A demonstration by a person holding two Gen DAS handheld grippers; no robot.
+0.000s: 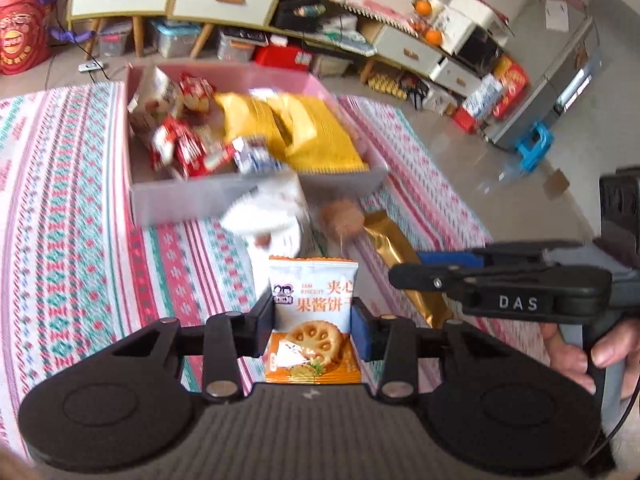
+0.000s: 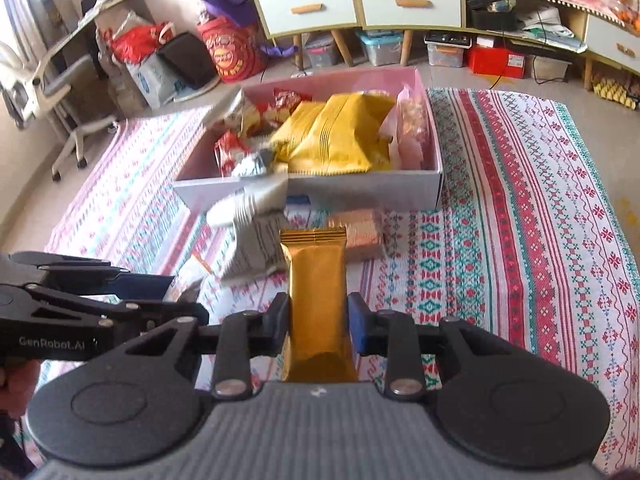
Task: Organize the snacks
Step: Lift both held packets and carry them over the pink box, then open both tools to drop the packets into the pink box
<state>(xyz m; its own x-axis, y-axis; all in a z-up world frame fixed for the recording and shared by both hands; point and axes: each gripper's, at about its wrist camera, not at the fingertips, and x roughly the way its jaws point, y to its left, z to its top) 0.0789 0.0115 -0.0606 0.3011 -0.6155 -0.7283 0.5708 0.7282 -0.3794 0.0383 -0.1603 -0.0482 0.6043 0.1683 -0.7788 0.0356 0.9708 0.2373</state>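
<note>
My left gripper (image 1: 314,326) is shut on a white and orange jam biscuit packet (image 1: 312,320) and holds it above the patterned cloth. My right gripper (image 2: 318,324) is shut on a gold foil snack bar (image 2: 316,304); it also shows in the left wrist view (image 1: 404,264) at the right. The pink and white box (image 1: 256,196) ahead holds yellow bags (image 1: 296,128), red packets (image 1: 188,148) and other snacks. The box also shows in the right wrist view (image 2: 360,192). A white packet (image 1: 272,208) and a brown round snack (image 1: 342,218) lie in front of the box.
The patterned red, green and white cloth (image 2: 520,220) covers the surface around the box. Beyond it stand white cabinets with drawers (image 2: 360,0), storage bins on the floor (image 2: 380,46), an office chair (image 2: 68,92) at the left and a red bag (image 2: 228,52).
</note>
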